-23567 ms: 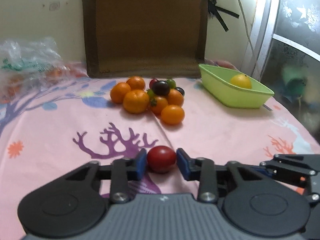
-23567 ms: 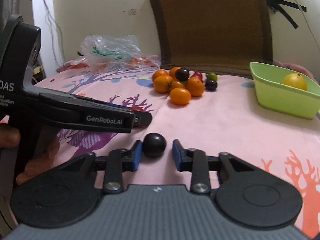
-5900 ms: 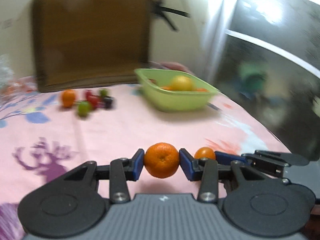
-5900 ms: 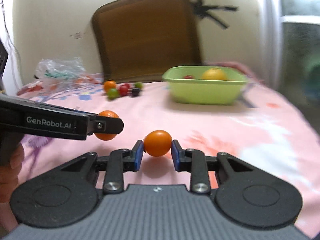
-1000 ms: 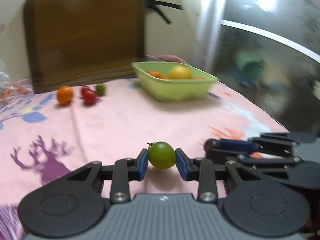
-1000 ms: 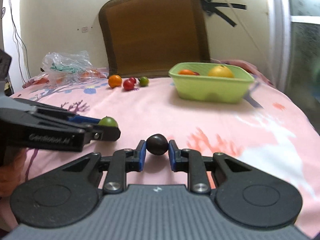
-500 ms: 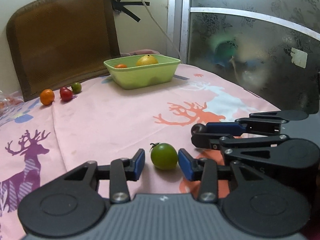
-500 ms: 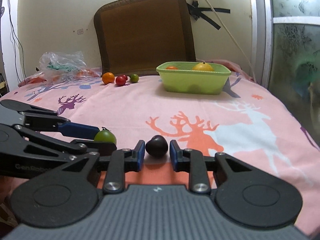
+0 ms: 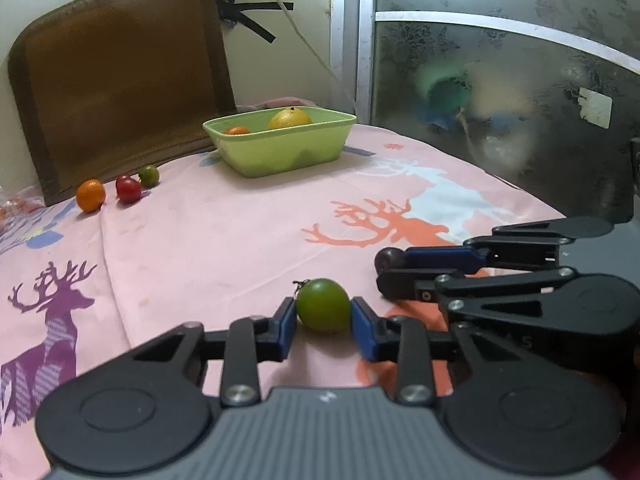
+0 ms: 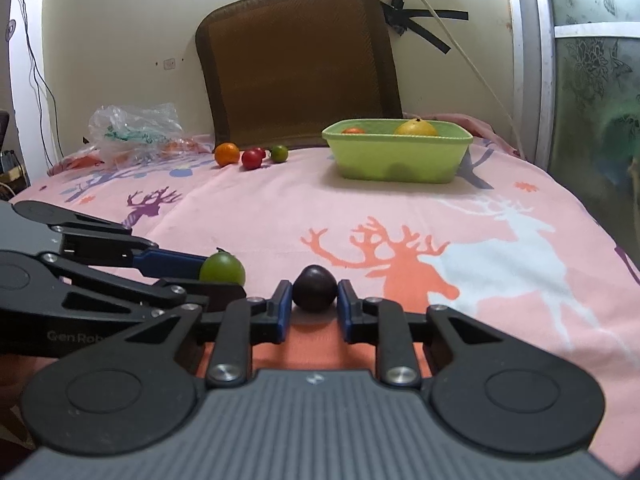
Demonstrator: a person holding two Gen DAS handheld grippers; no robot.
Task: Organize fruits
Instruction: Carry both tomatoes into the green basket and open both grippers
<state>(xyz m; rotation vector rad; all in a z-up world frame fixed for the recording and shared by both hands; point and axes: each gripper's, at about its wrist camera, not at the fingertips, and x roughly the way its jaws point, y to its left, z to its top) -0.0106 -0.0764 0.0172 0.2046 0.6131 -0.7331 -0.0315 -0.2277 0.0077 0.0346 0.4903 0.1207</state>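
A green tomato (image 9: 322, 300) sits low over the pink cloth between the blue pads of my left gripper (image 9: 324, 313), which touch it on both sides. My right gripper (image 10: 315, 302) is shut the same way on a dark purple tomato (image 10: 315, 287) just to its right. The two grippers lie side by side near the front of the table. Farther back, a lime-green bowl (image 9: 280, 154) holds a yellow fruit (image 9: 289, 117) and an orange one (image 9: 237, 130). An orange (image 9: 91, 196), a red tomato (image 9: 128, 189) and a small green one (image 9: 149, 175) lie in a row at the back left.
A brown chair cushion (image 9: 120, 80) leans against the wall behind the table. A crumpled plastic bag (image 10: 136, 128) lies at the back left. A frosted glass door (image 9: 500, 80) runs along the right side. The deer-print cloth (image 10: 400, 216) stretches between the grippers and the bowl.
Over the last second both grippers drew back from the bowl to the near part of the cloth. Half a second ago the left jaws stood apart from the green tomato; now both pads touch it.
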